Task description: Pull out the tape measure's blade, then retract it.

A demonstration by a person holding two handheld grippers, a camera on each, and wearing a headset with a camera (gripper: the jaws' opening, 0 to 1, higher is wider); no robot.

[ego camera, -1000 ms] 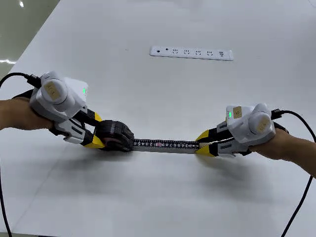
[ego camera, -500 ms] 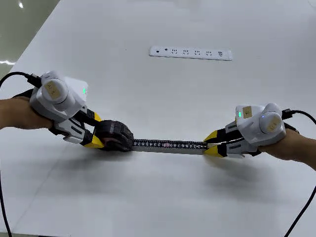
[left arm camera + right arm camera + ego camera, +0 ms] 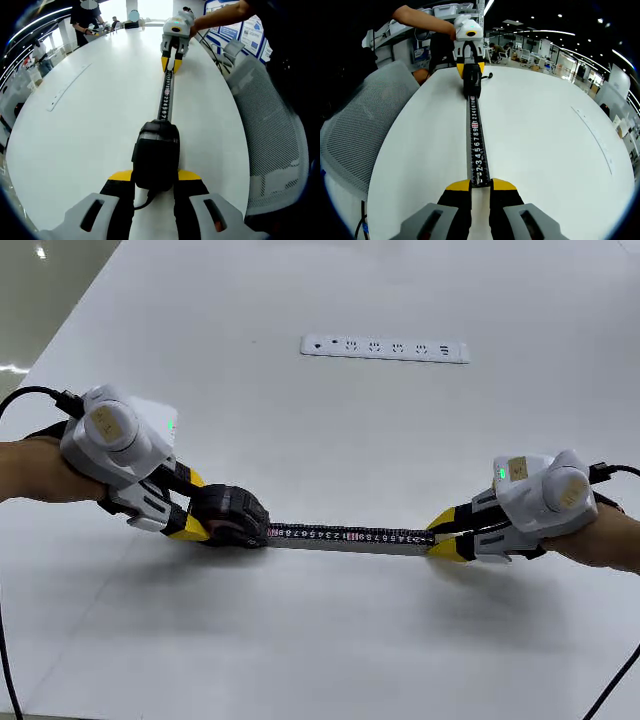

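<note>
- Two grips carry this whole moment. The left gripper (image 3: 195,506) has its jaws closed around the black rubber-clad tape measure case (image 3: 232,516), which sits on the white surface (image 3: 300,430) at about 9 o'clock in the head view. The right gripper (image 3: 444,532) has its jaws pinched narrow on the tip of the dark steel blade with pale numerals (image 3: 350,535) at about 3 o'clock.
- The blade runs straight and low between them, touching or just above the surface.
- The main risk is the right pinch slipping. The tip is thin and smooth, and the spring would likely whip the blade back into the case.
- A pull off the blade's own line could twist the case in the left jaws or kink the blade.
- For the retraction, letting go all at once would probably slam the hook home. A guided return looks safer.
- There is open room toward 12 o'clock, where the long white power strip (image 3: 385,348) lies well apart from the work.
- The surface's edges lie near at 6 o'clock and just beyond the left hand at 9 o'clock, so there is little slack there.
- A black cable (image 3: 35,390) trails from the left gripper and could drag.
</note>
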